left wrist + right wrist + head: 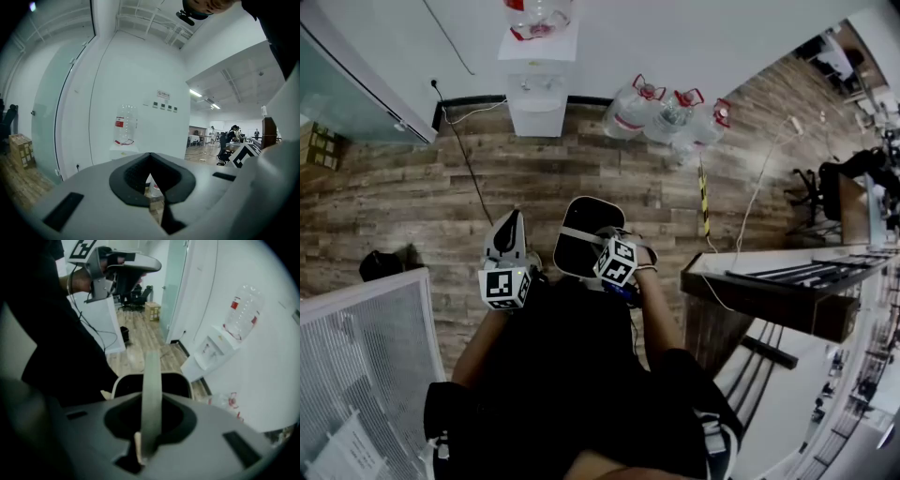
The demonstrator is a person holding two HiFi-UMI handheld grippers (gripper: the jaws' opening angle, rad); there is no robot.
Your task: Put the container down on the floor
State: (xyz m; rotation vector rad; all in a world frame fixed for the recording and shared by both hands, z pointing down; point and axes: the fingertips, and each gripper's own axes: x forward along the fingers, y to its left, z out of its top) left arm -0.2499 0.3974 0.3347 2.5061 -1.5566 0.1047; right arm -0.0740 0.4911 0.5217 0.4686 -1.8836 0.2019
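The container (579, 227) is a dark bin with a pale rim and a pale strap handle (152, 390). It hangs above the wooden floor in front of the person. My right gripper (606, 253) points steeply down and is shut on that handle, which runs up between its jaws in the right gripper view; the bin's dark mouth (125, 386) shows beyond them. My left gripper (512, 225) is held level to the left of the bin, apart from it. Its jaws meet at a point with nothing between them.
A white water dispenser (537, 98) stands against the far wall, with three large water bottles (670, 117) on the floor beside it. A desk (787, 281) is at the right, a white partition (366, 366) at the lower left, and a small dark object (380, 265) on the floor.
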